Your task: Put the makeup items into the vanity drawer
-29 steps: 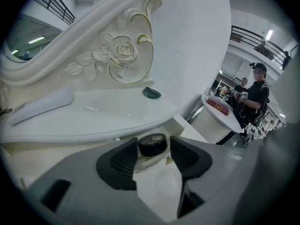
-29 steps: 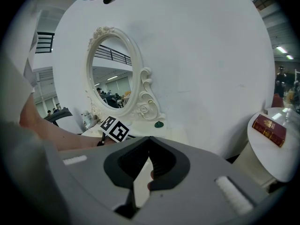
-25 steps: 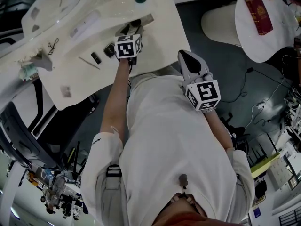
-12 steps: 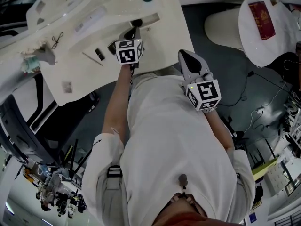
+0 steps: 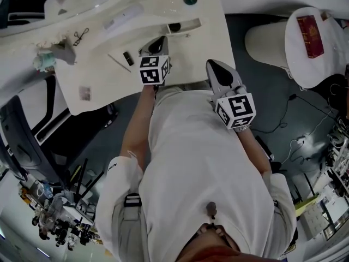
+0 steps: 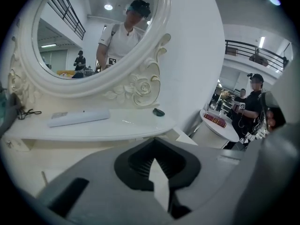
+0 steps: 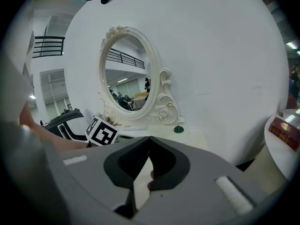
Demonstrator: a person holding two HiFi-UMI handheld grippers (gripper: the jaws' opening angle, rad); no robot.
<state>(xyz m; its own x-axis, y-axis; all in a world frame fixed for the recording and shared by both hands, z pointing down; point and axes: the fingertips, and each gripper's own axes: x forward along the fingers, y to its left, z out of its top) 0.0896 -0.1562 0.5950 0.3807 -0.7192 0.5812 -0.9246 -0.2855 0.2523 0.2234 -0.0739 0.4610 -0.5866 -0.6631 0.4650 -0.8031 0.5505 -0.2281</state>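
Observation:
The white vanity table (image 5: pixel 103 86) carries an open drawer (image 5: pixel 188 24) near its right end, with a dark item (image 5: pixel 174 27) lying in it. A small black makeup item (image 5: pixel 128 58) and a thin stick (image 5: pixel 118 63) rest on the tabletop. My left gripper (image 5: pixel 155 45) hovers over the table's front edge, short of the drawer. Its jaws have just been closing and stand shut with nothing between them (image 6: pixel 153 159). My right gripper (image 5: pixel 218 71) hangs off the table's right side in front of the person's chest, shut and empty (image 7: pixel 149 161).
An oval mirror (image 6: pixel 101 32) stands behind a raised shelf holding a long white box (image 6: pixel 79 117) and a dark green knob (image 6: pixel 158 112). A round white side table (image 5: pixel 311 37) with a red book (image 5: pixel 311 34) is at the right. Cables lie on the dark floor.
My left gripper has drawn back from the drawer toward the person and risen. The right gripper has shifted only slightly.

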